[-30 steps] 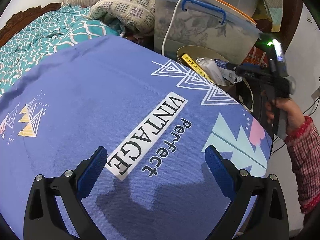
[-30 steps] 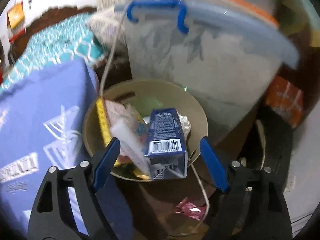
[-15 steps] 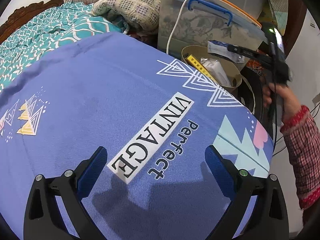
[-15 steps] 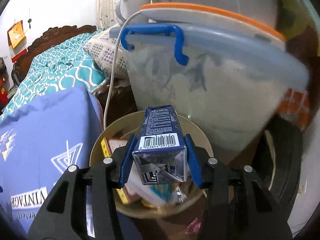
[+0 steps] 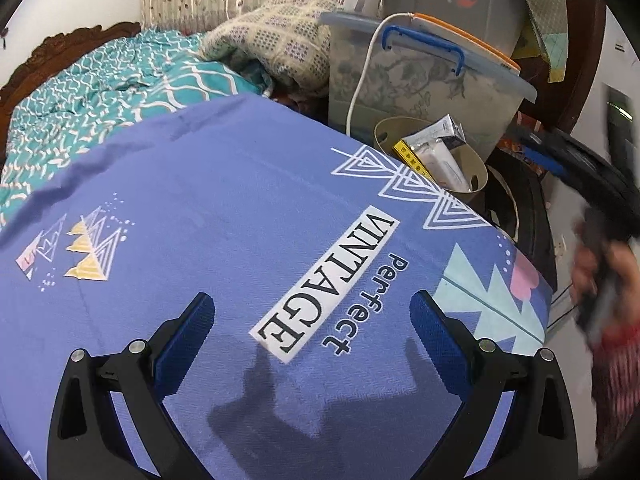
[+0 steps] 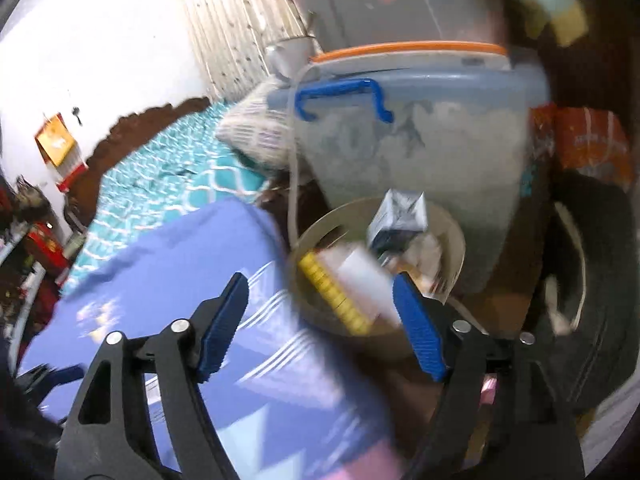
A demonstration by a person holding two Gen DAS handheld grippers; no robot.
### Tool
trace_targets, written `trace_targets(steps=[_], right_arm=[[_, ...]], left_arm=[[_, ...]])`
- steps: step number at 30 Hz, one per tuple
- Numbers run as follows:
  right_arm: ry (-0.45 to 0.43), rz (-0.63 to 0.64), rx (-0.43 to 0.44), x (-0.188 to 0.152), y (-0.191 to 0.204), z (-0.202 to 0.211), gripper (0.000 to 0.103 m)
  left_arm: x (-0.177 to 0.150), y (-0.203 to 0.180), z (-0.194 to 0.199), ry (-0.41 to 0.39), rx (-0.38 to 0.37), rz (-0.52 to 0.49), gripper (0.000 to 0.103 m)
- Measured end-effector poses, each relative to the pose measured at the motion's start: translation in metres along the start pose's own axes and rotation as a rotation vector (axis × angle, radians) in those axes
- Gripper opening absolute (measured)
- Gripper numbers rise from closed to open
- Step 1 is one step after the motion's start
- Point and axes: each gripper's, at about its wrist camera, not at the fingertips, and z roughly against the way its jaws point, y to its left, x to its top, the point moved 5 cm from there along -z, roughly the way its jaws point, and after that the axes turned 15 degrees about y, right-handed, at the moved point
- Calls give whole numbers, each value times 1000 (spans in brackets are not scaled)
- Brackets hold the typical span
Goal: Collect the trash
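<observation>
A tan trash bin (image 5: 478, 164) (image 6: 456, 236) stands beside the blue cloth-covered table (image 5: 240, 200). In it lie a blue-and-white carton (image 6: 400, 216) (image 5: 450, 134), a yellow-edged box (image 6: 332, 292) and white packaging. My right gripper (image 6: 320, 320) is open and empty, pulled back from the bin. My left gripper (image 5: 310, 344) is open and empty, low over the cloth near the "Perfect VINTAGE" print. The right hand shows blurred at the right edge of the left wrist view.
A clear storage tub (image 5: 424, 80) with a blue handle stands behind the bin, a white cable (image 5: 360, 80) hanging over it. A teal bedspread (image 5: 100, 88) and a pillow (image 5: 280, 52) lie beyond the table. A dark tyre (image 6: 592, 280) is right of the bin.
My right gripper has opened and let the carton go into the bin, then drawn back towards the table. My left gripper has stayed open over the cloth.
</observation>
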Motion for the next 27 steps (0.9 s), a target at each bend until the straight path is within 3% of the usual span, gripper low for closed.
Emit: trace_targets(steps=[4,7,20,27], right_arm=[[0,-49,29,-55,34,22,88],[30,-83,60,-79,51,22,93],[24,-55,134,-116,118,44,96],[35,-54,153,-126,129,48,96]], left_arm=[[-6,6,11,-35,52,10,94],[-14,11,25,-79,103,18,94],[-38,30,81,-244,244,86,94],[-45,39,83,-206,233,117,94]])
